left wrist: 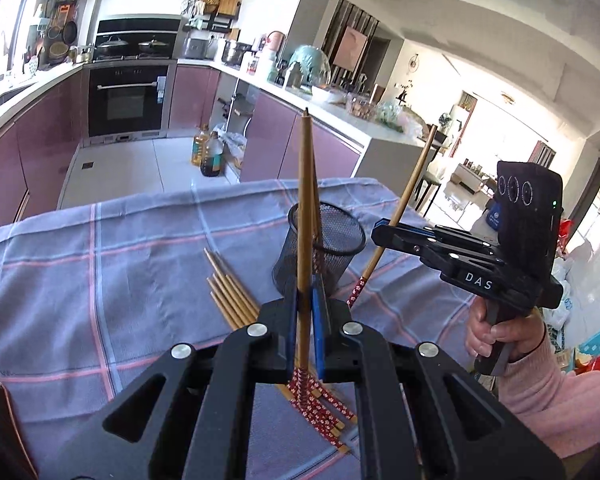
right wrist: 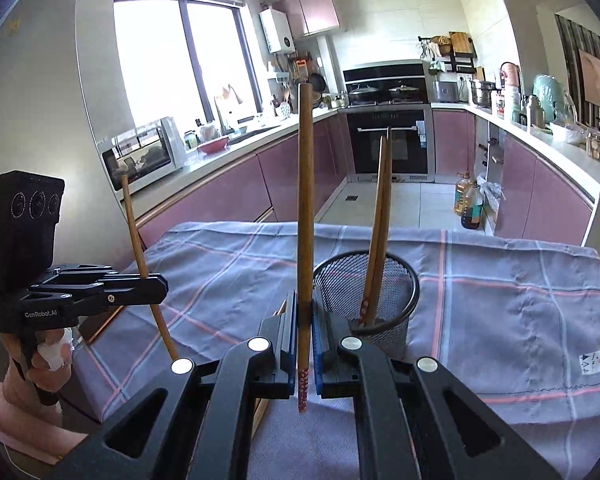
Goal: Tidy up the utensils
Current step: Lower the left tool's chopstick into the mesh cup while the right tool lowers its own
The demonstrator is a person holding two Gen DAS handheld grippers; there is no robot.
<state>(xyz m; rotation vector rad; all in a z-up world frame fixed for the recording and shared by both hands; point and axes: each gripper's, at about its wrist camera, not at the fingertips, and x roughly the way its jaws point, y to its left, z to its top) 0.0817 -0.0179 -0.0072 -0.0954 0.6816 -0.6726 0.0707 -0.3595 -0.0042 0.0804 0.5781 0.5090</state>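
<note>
Right now each claw is clamped on one chopstick, held upright with the thin end up. The left claw (left wrist: 305,320) grips its chopstick (left wrist: 305,208) low on the shaft, just above the red flowered handle; the right claw (right wrist: 305,334) pinches its own chopstick (right wrist: 305,200) the same way. The mesh cup (right wrist: 374,300) stands on the cloth-covered desk (right wrist: 500,300) just beyond both claws, with two chopsticks (right wrist: 380,216) leaning inside, handles down.

To finish well, I judge each stick should be carried over the cup's rim one at a time, kept near vertical, lowered until the handle meets the bottom, then let go, so the claws do not cross and the light cup is not tipped.

More chopsticks (left wrist: 228,296) lie on the cloth near the cup; the left claw covers their middle, so a count is unsure. Whether the cup holds more than two sticks cannot be told through the mesh.
</note>
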